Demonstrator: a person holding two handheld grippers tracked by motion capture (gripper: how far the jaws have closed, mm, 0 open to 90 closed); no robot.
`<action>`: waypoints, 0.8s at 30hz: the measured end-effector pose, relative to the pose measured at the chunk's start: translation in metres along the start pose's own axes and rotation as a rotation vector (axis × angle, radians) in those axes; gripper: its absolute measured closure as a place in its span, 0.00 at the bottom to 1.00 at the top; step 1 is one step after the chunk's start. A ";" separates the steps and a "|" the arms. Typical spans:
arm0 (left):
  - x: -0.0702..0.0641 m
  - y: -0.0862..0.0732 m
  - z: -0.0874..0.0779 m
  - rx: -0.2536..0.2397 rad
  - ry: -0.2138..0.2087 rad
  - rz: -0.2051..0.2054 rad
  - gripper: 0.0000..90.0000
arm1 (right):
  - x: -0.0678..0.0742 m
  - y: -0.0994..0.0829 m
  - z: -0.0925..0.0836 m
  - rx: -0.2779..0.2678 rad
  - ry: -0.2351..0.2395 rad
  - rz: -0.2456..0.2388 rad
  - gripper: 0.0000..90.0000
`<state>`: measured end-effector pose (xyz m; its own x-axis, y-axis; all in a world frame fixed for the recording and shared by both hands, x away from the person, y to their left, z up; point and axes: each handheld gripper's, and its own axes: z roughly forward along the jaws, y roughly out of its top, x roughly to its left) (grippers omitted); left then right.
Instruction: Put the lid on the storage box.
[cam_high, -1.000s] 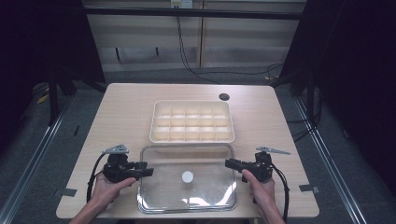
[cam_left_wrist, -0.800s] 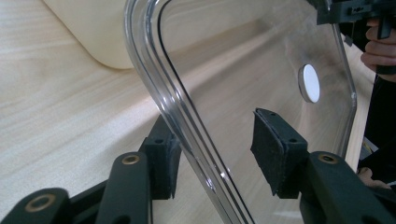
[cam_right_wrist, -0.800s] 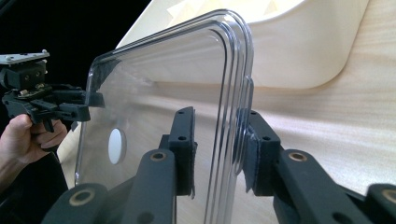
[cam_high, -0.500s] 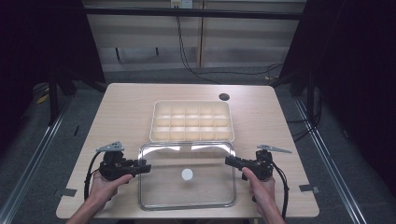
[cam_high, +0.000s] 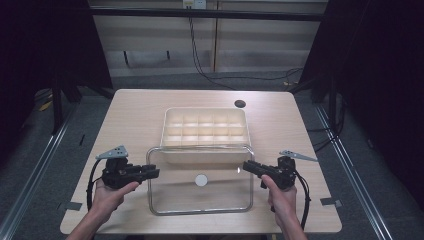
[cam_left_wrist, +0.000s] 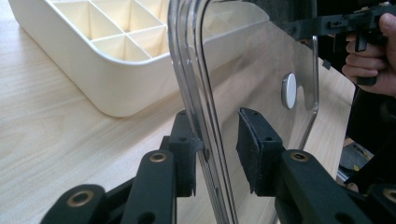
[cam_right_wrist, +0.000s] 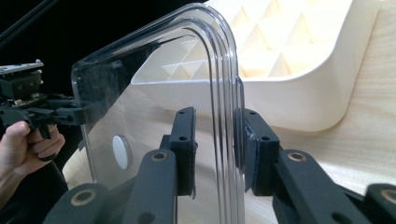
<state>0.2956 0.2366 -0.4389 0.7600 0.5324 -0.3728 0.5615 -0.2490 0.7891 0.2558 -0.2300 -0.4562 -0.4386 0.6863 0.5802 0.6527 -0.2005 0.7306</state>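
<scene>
Jaws on both sides straddle the clear lid's edges but stand apart, not clamped. In the left gripper view the left gripper (cam_left_wrist: 215, 140) has the lid (cam_left_wrist: 261, 60) rim touching its left pad, with a clear gap to the other pad. In the right gripper view the right gripper (cam_right_wrist: 215, 144) has the rim against its right pad, gap on the other side. So neither is actually pinching (judging by the visible gaps).

Lid position: in the high view the lid (cam_high: 200, 192) sits near the table's (cam_high: 135, 115) front edge, between the left gripper (cam_high: 150, 173) and right gripper (cam_high: 248, 167), its far edge over or against the near wall of the cream tray (cam_high: 205, 127). Can't tell whether it rests flat or leans on that wall. A small white knob (cam_high: 201, 180) sits mid-panel. The tray's compartments look empty.

Handling, my read:
- Light, stiff, thin clear plastic; may flex a bit if held from one side only.
- Smooth and glossy, so likely slippery between the pads. Needs a firm close before lifting.
- Rolled rim is the best grip: side edges, opposite each other, roughly where both grippers are now.
- The knob is too small and central for a two-handed lift.
- Risk: uneven closing tilts it and it slides out.
</scene>
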 end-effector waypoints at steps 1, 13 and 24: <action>0.000 0.001 0.000 -0.004 0.000 0.002 0.76 | 0.001 0.001 -0.001 -0.003 0.000 -0.005 0.77; -0.002 0.010 -0.002 -0.044 0.001 -0.002 0.78 | 0.008 0.016 -0.004 -0.023 -0.015 -0.040 0.77; -0.005 0.021 -0.005 -0.079 0.007 0.022 0.77 | 0.012 0.023 -0.007 -0.057 -0.020 -0.057 0.76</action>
<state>0.3018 0.2329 -0.4183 0.7695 0.5332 -0.3516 0.5167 -0.1961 0.8334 0.2617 -0.2317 -0.4298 -0.4613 0.7117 0.5298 0.5906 -0.1993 0.7820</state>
